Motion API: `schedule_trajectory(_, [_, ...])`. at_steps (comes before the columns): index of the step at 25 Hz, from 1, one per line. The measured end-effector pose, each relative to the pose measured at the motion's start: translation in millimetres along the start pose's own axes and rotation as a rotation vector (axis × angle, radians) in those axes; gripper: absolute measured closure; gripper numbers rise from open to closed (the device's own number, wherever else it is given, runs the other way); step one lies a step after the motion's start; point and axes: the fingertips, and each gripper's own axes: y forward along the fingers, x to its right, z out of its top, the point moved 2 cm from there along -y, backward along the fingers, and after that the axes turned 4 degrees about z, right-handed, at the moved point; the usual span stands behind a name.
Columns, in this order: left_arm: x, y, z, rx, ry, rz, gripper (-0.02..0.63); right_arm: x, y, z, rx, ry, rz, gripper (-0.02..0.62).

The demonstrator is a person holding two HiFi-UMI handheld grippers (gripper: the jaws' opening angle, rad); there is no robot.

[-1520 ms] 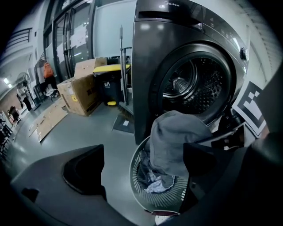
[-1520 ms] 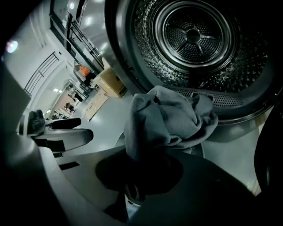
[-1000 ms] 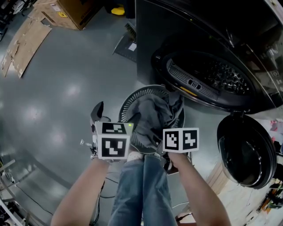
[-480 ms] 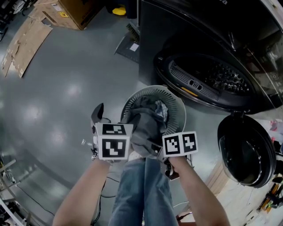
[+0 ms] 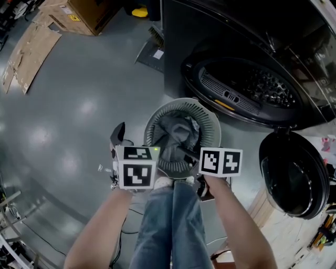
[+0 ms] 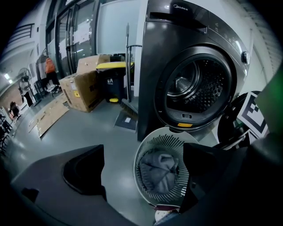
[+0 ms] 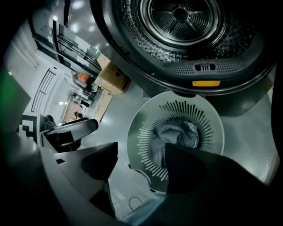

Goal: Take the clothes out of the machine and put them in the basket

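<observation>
High on machine [image 6: 150,66] front, "Midea" logo [image 6: 180,6]

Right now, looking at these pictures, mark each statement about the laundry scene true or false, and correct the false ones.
1. The door of the machine is shut. False: it hangs open.
2. Grey clothes lie in the basket. True.
3. The right gripper clamps a garment. False: its jaws have just been opening and stand apart, with nothing between them.
4. The left gripper is open and empty. True.
5. Clothes fill the drum. False: no clothes show in it.
</observation>
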Motion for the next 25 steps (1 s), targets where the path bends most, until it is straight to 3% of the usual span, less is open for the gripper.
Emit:
schedule_trajectory(12, [10.5,-26.1,7.0,0.021,-0.02,-0.014,0.043,-23.9,-34.4,-7.3,0.013,-0.058,-0.018,0.273])
schedule_trajectory(19, [25.2,-76.7,20.5,0.024,-0.038,-0.035,0.044,-60.3,-90.4,-2.6,0.06,-0.063,-0.021,0.289])
schedule_trajectory(25, [33.4,-119.7,36.0,0.051,-0.073,-0.057,0.043,-96.2,-140.4,-8.1,0.063,-0.144,-0.033,0.288])
